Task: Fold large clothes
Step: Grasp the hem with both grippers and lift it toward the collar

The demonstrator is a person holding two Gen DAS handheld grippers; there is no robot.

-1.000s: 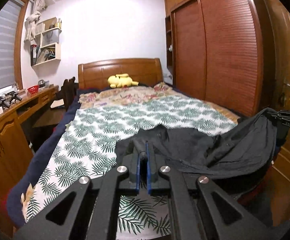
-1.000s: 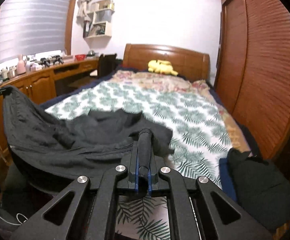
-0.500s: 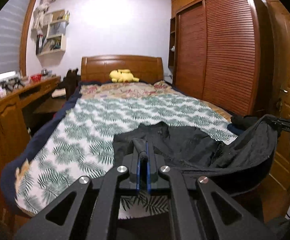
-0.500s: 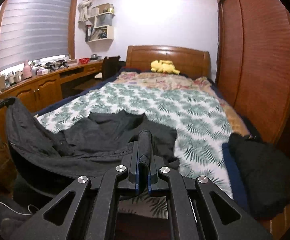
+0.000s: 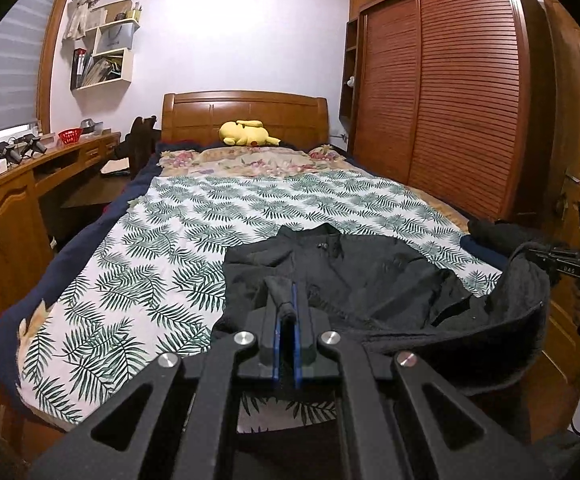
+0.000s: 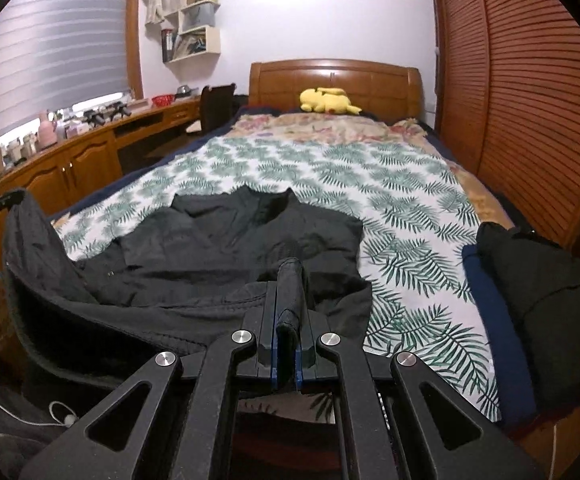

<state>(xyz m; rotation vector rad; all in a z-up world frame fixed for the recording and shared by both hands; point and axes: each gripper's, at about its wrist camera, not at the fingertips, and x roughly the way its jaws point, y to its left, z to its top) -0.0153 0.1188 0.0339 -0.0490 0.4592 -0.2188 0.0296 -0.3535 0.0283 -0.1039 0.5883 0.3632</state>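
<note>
A large black jacket [image 5: 354, 268] lies with its collar end on the leaf-print bedspread [image 5: 193, 240] at the foot of the bed; its near hem hangs in the air between my grippers. My left gripper [image 5: 285, 300] is shut on one hem corner. My right gripper [image 6: 287, 280] is shut on the other corner of the jacket [image 6: 241, 240]. The right gripper also shows at the right edge of the left wrist view [image 5: 570, 266]. The hem sags in a loop off the bed's foot edge.
A yellow plush toy [image 5: 247, 134] lies by the wooden headboard. A wooden desk [image 5: 17, 184] runs along the left, a slatted wardrobe [image 5: 462, 92] along the right. Another dark garment pile [image 6: 538, 292] sits on the bed's right foot corner.
Both grippers have drawn back and up from the bed with the hem held. The jacket has slid toward the foot and spread flatter on the bedspread.
</note>
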